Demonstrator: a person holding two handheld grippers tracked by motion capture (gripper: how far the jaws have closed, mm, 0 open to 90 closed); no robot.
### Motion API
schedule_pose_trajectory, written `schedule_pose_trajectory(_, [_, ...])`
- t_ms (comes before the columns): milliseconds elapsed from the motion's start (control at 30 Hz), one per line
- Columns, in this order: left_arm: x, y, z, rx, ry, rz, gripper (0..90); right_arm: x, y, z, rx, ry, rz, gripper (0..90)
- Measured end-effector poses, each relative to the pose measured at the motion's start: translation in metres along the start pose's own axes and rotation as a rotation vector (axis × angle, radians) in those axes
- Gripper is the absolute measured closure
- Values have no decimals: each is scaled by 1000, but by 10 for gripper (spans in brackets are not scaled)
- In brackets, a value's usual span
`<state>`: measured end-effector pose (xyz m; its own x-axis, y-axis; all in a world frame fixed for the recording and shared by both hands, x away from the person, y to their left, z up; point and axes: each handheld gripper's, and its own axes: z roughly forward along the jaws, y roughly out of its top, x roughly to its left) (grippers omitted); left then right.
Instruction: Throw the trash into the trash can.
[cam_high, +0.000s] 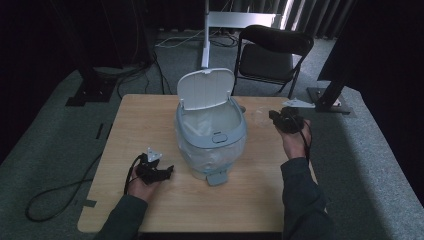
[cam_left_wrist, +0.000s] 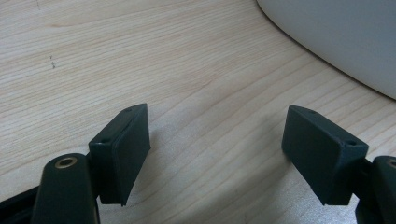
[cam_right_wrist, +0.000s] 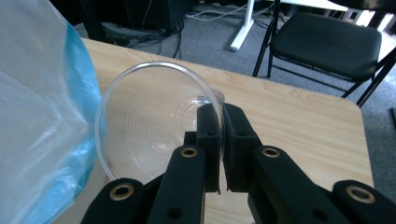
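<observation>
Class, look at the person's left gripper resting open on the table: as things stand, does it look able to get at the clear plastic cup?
Probably not directly. The left gripper sits open beside the bin, which stands between it and the clear plastic cup. The right gripper already clamps the cup's rim on the far side.

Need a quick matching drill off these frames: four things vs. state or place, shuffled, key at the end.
Things:
1. left gripper
2. right gripper
3. bin lid
4. folding chair

States or places:
A. flipped up, open
B. jaws wide apart, nothing between them, over bare table
C. on the floor beyond the table's far edge
D. jaws pinched on the rim of a clear plastic cup

Pairs: 1-B, 2-D, 3-A, 4-C
</observation>
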<state>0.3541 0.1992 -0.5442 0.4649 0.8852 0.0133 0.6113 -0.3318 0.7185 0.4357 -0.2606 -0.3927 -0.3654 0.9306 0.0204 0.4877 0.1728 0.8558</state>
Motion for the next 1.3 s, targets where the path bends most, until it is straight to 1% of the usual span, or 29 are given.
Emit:
schedule_pose_trajectory(533, [0,0,0,0,0,-1,233,8,18,-27,-74,-3,-46,861])
schedule_pose_trajectory(700, [0,0,0,0,0,0,233,9,21,-35,-90,-1,-50,861])
schedule_pose_trajectory(800, [0,0,0,-1,0,0,233,11,24,-41,-104,17,-50,861])
schedule_pose_trajectory(933, [0,0,0,-1,0,-1,233,14,28,-46,-118,17,-66,861])
schedule_pose_trajectory(967, [0,0,0,0,0,0,233,18,33,-52,-130,17,-79,862])
schedule_pose_trajectory(1300, [0,0,0,-1,0,-1,233,25,40,-61,-144,32,-108,861])
